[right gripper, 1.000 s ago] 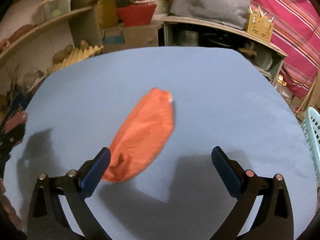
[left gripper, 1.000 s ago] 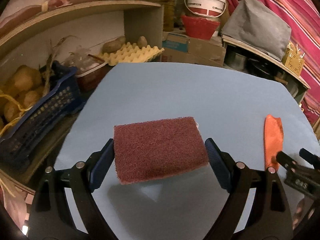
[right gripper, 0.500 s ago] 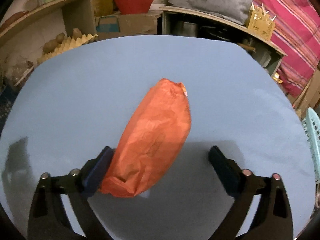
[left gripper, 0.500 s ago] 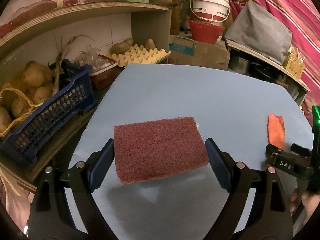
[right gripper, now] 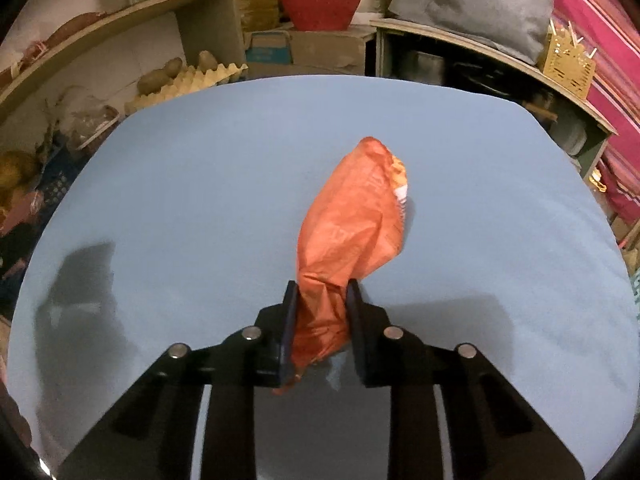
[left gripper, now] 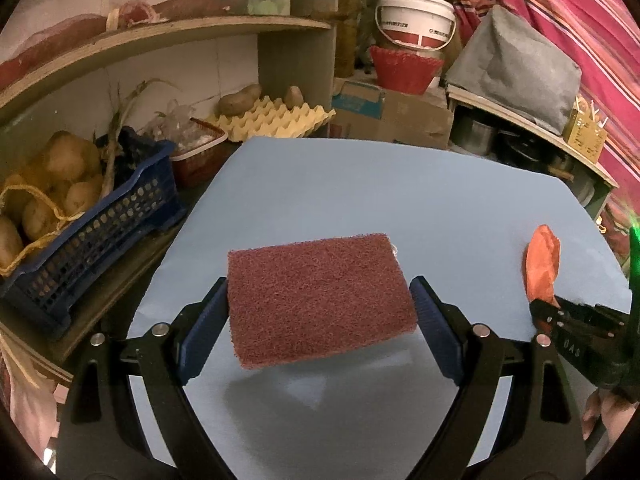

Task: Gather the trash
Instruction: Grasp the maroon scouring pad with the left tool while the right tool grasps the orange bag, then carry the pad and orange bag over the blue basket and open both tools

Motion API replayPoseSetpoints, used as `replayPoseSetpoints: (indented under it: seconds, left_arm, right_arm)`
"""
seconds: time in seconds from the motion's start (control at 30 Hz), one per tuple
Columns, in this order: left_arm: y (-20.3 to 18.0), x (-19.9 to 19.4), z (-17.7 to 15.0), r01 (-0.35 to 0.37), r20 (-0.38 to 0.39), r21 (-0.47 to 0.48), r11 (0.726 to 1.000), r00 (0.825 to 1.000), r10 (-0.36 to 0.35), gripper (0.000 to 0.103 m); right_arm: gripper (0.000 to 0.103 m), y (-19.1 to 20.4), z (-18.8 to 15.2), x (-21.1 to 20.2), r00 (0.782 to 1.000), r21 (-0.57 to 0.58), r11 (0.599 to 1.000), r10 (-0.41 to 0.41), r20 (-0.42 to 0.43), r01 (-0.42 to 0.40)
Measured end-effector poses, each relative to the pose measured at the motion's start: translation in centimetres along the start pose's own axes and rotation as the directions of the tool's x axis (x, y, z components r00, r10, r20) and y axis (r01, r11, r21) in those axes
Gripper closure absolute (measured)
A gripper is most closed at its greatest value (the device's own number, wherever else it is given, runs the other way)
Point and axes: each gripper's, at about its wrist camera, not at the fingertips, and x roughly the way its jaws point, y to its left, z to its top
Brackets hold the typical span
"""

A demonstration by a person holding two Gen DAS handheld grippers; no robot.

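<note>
Your orange wrapper (right gripper: pixel 352 224) is thin, crinkled plastic, bulging at its far end and squeezed to a narrow neck where your right gripper (right gripper: pixel 321 300) pinches it between both pads; the puffy part reaches forward past the fingertips over the smooth pale blue tabletop (right gripper: pixel 200 184). Your left gripper (left gripper: pixel 320 312) clamps a flat rectangular scouring pad (left gripper: pixel 318 296), maroon and coarse-fibred, by its two short edges, held level above the table with its shadow beneath. To your left, a perforated blue plastic crate (left gripper: pixel 100 224) holds potatoes beside a dimpled yellow egg tray (left gripper: pixel 276 120).
</note>
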Motion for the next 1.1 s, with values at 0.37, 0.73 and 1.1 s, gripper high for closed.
replayPoseSetpoints:
  seconds: [0.37, 0.73, 1.1]
  left_arm:
    - [-5.7, -1.2, 0.4, 0.04, 0.022, 0.036, 0.999, 0.999, -0.041, 0.017]
    - [-13.6, -1.7, 0.3, 0.096, 0.043, 0.086, 0.992, 0.994, -0.1, 0.017]
    - [-25.0, -2.0, -1.6, 0.17, 0.045, 0.19, 0.967, 0.982, -0.182, 0.017]
  right_arm:
    - [0.08, -7.1, 0.0, -2.8, 0.998, 0.041, 0.999, 0.01, 0.069, -0.013]
    - [0.08, -15.0, -0.9, -6.4, 0.987, 0.05, 0.999, -0.028, 0.159, 0.02]
    - [0.08, -24.8, -3.0, -11.0, 0.973, 0.143, 0.988, -0.082, 0.217, 0.052]
